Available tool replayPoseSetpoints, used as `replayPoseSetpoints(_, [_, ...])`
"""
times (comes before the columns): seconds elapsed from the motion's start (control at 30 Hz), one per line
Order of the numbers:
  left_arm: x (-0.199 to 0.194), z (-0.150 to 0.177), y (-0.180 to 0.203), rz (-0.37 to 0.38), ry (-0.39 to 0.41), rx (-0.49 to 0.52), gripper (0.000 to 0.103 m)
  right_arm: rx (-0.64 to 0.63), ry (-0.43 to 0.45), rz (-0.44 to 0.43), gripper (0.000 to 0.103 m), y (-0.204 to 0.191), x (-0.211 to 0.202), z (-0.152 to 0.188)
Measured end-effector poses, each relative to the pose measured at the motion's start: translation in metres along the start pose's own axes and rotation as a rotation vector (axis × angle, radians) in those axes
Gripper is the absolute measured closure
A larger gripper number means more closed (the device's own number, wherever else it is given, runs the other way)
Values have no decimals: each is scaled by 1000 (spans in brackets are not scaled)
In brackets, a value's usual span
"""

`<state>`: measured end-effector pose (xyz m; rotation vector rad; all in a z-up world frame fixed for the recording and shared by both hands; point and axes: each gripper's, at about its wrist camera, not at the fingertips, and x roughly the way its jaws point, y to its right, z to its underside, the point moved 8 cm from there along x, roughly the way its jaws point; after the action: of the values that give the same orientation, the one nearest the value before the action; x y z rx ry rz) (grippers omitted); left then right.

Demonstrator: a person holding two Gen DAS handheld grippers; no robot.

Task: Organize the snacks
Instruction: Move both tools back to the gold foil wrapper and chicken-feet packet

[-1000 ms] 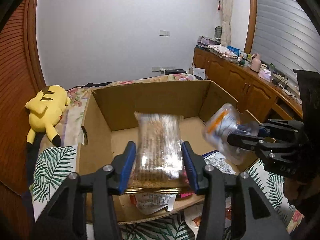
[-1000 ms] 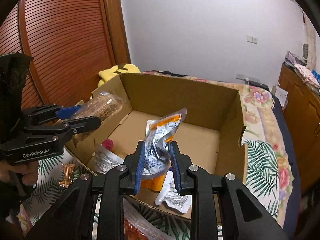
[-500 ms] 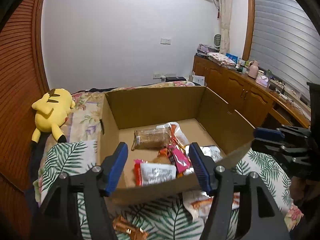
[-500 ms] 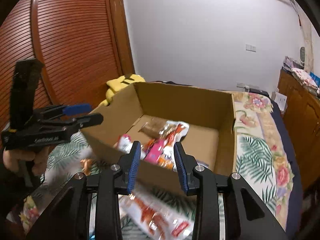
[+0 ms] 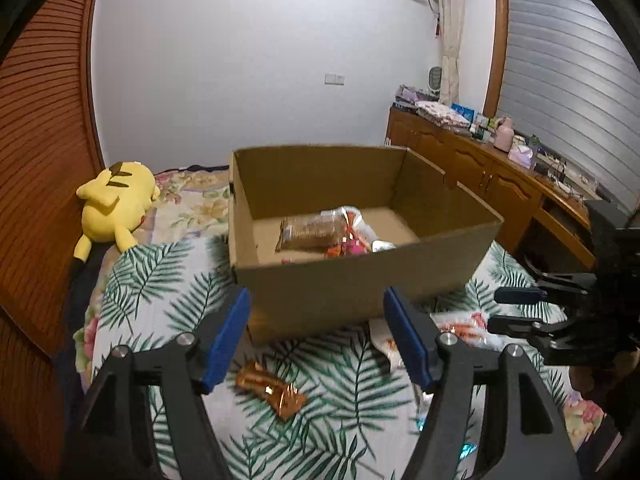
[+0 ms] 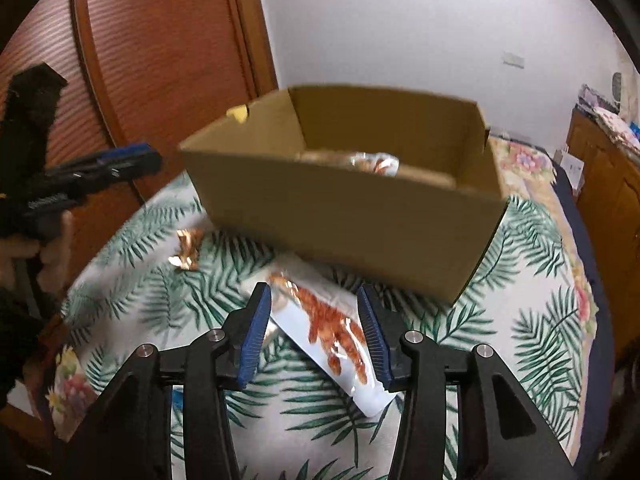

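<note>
An open cardboard box (image 5: 352, 288) (image 6: 344, 216) stands on the leaf-print bedspread and holds several snack packs, among them a clear cracker pack (image 5: 312, 232). My left gripper (image 5: 316, 336) is open and empty in front of the box. A small copper-foil snack (image 5: 272, 390) (image 6: 186, 250) lies on the bed just below it. My right gripper (image 6: 316, 336) is open and empty, above a white pouch with orange print (image 6: 332, 332) that lies by the box's near wall. The right gripper also shows in the left wrist view (image 5: 516, 310).
A yellow plush toy (image 5: 114, 204) lies at the left by the wooden slatted door (image 6: 160, 60). A wooden cabinet (image 5: 500, 192) with clutter runs along the right wall. The bed edge (image 6: 600, 320) drops off at the right.
Both grippers have let go of their packs into the box and pulled back and down. Both now hang open over the bed in front of the box.
</note>
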<state>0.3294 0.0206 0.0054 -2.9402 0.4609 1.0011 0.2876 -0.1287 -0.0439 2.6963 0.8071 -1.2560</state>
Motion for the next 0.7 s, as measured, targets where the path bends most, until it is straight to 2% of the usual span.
replayPoseSetpoints(0.13, [0, 18, 1, 2, -21, 12, 33, 17, -30, 9, 57, 1, 16, 13])
replayPoseSetpoints(0.37, [8, 40, -3, -1, -65, 2, 33, 46, -65, 2, 57, 10, 37, 15])
replayPoseSetpoints(0.7, [17, 65, -9, 8, -115, -41, 34, 109, -111, -69, 56, 10, 57, 17])
